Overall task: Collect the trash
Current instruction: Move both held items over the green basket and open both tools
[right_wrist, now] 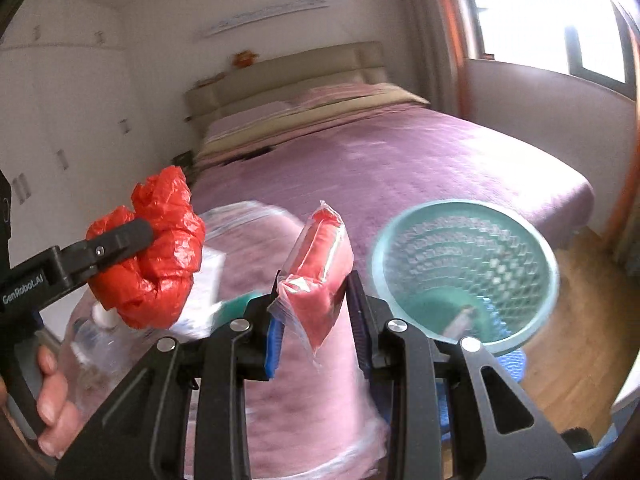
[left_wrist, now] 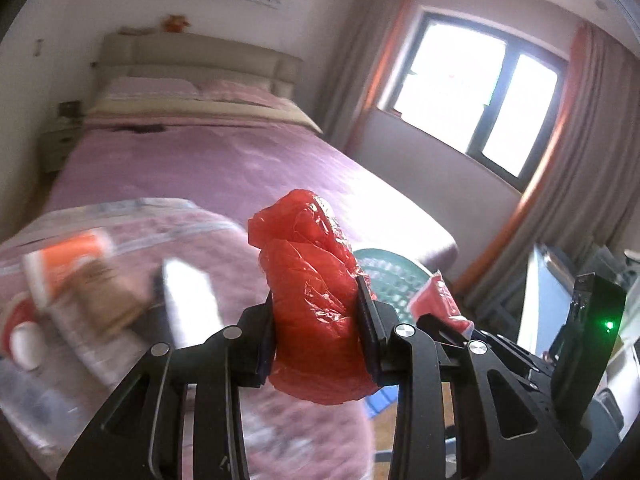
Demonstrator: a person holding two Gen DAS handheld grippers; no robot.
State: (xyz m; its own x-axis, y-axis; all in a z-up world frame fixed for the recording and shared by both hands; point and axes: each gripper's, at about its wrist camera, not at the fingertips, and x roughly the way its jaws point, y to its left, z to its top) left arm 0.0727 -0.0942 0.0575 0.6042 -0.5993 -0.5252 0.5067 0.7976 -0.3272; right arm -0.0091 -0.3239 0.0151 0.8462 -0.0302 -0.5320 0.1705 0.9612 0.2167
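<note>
Left wrist view: the left gripper (left_wrist: 316, 316) pinches a crumpled red plastic bag (left_wrist: 312, 280), its pads pressed into the wad on both sides so that the bag bulges above and below them. Beyond it lies a bed (left_wrist: 224, 160) with a purple cover, and behind the bag the rim of a green basket (left_wrist: 384, 268) shows. At the lower left some blurred clutter lies on a rolled pink blanket (left_wrist: 132, 236); what those items are is hard to say.

Right wrist view: the right gripper (right_wrist: 312, 300) holds a clear packet with pink filling (right_wrist: 320, 264), its jaws nearly closed on the packet's lower half, which stands tilted between them. The basket (right_wrist: 536, 248) sits just to the right at the foot of the bed, open side up, with something small already in its bottom. At the left the other gripper (right_wrist: 132, 240) appears with the red bag, and a hand (right_wrist: 52, 396) grips its handle.

The step in hand looks like carrying both pieces of trash toward the basket. The next move calls for bringing each gripper over the basket's mouth and spreading its jaws so the bag and the packet drop inside; the light bag may cling to a pad.
</note>
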